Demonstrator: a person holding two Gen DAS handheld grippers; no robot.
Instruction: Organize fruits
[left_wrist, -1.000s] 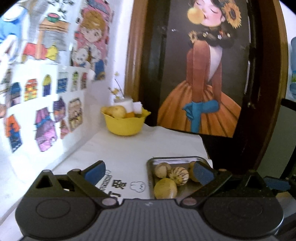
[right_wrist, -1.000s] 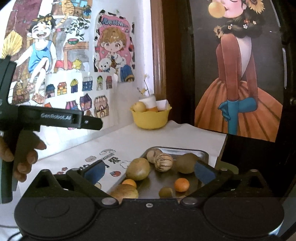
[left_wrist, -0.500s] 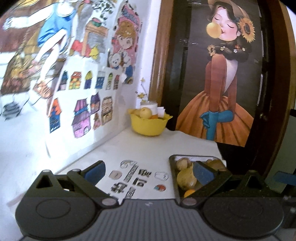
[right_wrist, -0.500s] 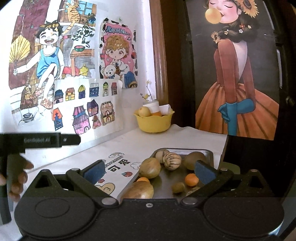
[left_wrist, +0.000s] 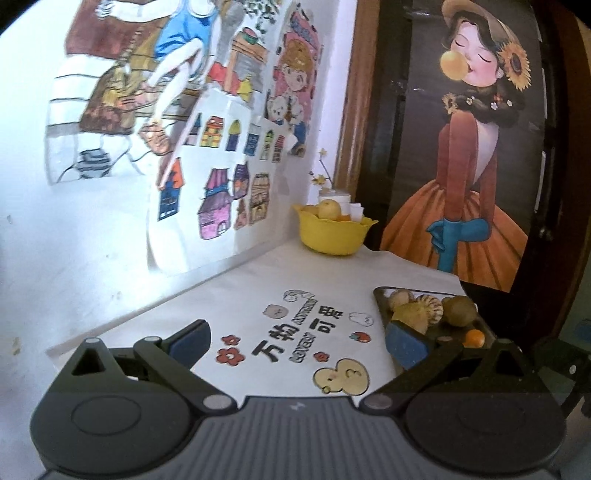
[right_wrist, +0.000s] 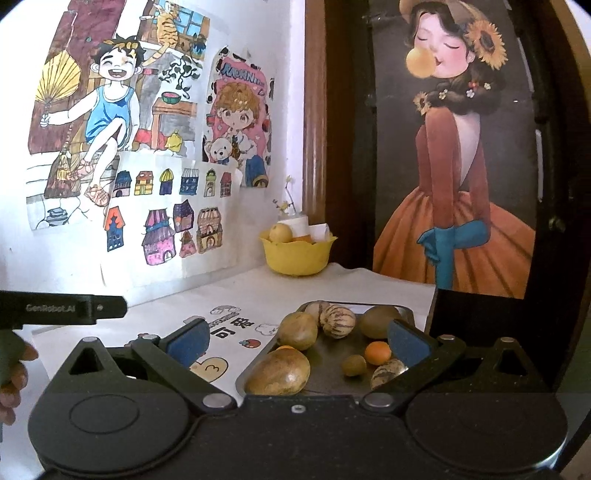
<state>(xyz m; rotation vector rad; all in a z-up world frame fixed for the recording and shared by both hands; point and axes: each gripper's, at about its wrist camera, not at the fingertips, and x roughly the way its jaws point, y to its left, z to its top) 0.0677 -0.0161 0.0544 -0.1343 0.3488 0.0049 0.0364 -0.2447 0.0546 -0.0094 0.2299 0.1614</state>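
A metal tray (right_wrist: 332, 356) at the table's right front holds several fruits: a large mango (right_wrist: 277, 372), a yellow-green round fruit (right_wrist: 297, 329), a striped melon (right_wrist: 337, 320), a kiwi (right_wrist: 379, 320) and a small orange (right_wrist: 377, 352). The tray also shows in the left wrist view (left_wrist: 480, 326). A yellow bowl (right_wrist: 297, 254) with fruit stands at the back by the wall; it shows in the left wrist view too (left_wrist: 334, 234). My right gripper (right_wrist: 295, 341) is open and empty above the tray's near edge. My left gripper (left_wrist: 295, 341) is open and empty over the printed tablecloth, left of the tray.
A white tablecloth (left_wrist: 295, 295) with printed characters covers the table. Drawings hang on the left wall (right_wrist: 129, 147). A dark door with a girl poster (right_wrist: 454, 166) stands behind. The left gripper's body (right_wrist: 62, 306) and the hand holding it show at the left edge of the right wrist view.
My left gripper has pulled back and swung left, so the tray now sits at its right. My right gripper has drawn back slightly from the tray. Both stay open.
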